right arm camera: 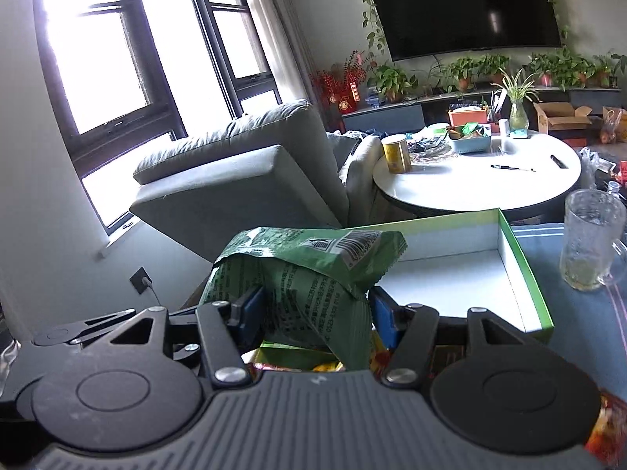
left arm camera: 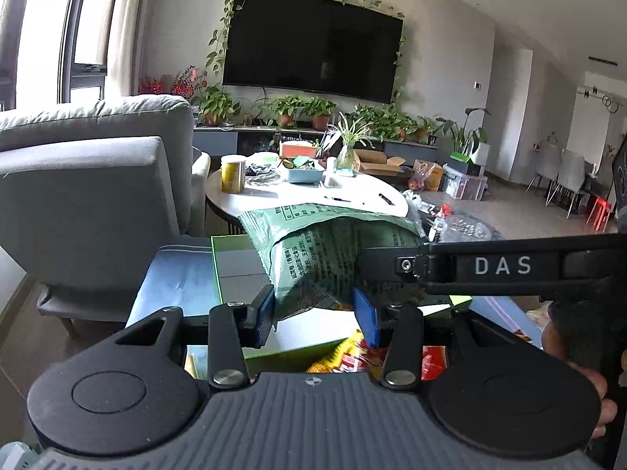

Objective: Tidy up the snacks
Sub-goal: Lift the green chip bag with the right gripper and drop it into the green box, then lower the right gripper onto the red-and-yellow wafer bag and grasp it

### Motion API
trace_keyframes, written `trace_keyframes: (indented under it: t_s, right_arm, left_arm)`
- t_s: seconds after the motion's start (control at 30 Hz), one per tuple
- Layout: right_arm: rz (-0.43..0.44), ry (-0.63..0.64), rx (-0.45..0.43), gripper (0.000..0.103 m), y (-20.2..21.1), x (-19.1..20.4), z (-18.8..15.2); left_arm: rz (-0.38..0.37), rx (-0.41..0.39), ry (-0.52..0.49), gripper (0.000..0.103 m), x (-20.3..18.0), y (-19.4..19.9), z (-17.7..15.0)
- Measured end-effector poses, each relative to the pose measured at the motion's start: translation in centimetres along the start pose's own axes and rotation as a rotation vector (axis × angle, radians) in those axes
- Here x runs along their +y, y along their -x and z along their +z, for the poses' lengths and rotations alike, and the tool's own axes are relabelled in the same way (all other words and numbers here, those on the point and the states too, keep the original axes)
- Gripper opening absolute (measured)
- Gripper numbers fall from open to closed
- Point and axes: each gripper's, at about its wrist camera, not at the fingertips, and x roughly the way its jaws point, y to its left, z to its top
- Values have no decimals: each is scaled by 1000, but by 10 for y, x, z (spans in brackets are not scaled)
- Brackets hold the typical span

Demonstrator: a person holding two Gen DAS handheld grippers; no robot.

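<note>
A green snack bag point(left arm camera: 313, 258) with printed text hangs crumpled between both grippers, above a green-rimmed white box point(right arm camera: 462, 274). My left gripper point(left arm camera: 315, 313) is shut on the bag's lower end, blue pads pressed into it. My right gripper point(right arm camera: 313, 313) is shut on the same bag point(right arm camera: 305, 274); its black arm marked DAS point(left arm camera: 501, 266) crosses the left wrist view from the right. Red and yellow snack packets point(left arm camera: 352, 356) lie below the grippers. The box also shows in the left wrist view point(left arm camera: 235, 270).
The box rests on a blue cloth point(right arm camera: 588, 333) beside a clear glass mug point(right arm camera: 591, 243). A grey armchair point(right arm camera: 243, 180) stands to the left. A white round table point(right arm camera: 478, 180) behind carries a yellow can point(right arm camera: 395, 152), a blue basket and a pen.
</note>
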Motion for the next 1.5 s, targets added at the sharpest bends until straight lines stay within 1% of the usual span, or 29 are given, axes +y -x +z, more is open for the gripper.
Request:
trace_keyframes:
  t_s: [0.13, 0.23, 0.33, 0.47, 0.73, 0.87, 0.93, 1.03, 1.17, 1.27, 1.37, 1.5]
  right_arm:
    - [-6, 13, 22, 85, -19, -6, 3]
    - [-12, 16, 45, 85, -31, -11, 3]
    - [-13, 10, 64, 85, -42, -15, 2]
    - [-11, -7, 87, 85, -54, -21, 1]
    - [-20, -35, 114, 85, -73, -29, -4]
    - [-24, -53, 133, 85, -76, -33, -6]
    - [-24, -60, 125, 85, -71, -33, -8]
    - [-22, -60, 108, 85, -60, -32, -9]
    - [2, -59, 107, 85, -49, -28, -13]
    - [16, -54, 121, 85, -47, -23, -19]
    - [20, -54, 141, 85, -49, -21, -24]
    - [49, -63, 158, 85, -44, -15, -29]
  left_arm:
    - [16, 29, 1, 41, 3, -19, -2]
    - [18, 50, 20, 41, 7, -31, -4]
    - [21, 69, 37, 41, 11, -41, -6]
    - [29, 89, 31, 41, 16, -55, -9]
    - [37, 133, 51, 42, 26, -72, -17]
    - [43, 137, 42, 44, 27, -67, -20]
    - [49, 136, 44, 48, 26, -63, -21]
    - [53, 132, 49, 48, 27, -55, -23]
    - [32, 143, 80, 52, 28, -44, -31]
    - [28, 164, 80, 53, 25, -40, -38]
    - [35, 157, 72, 55, 21, -33, -43]
    - [6, 149, 73, 56, 18, -18, -46]
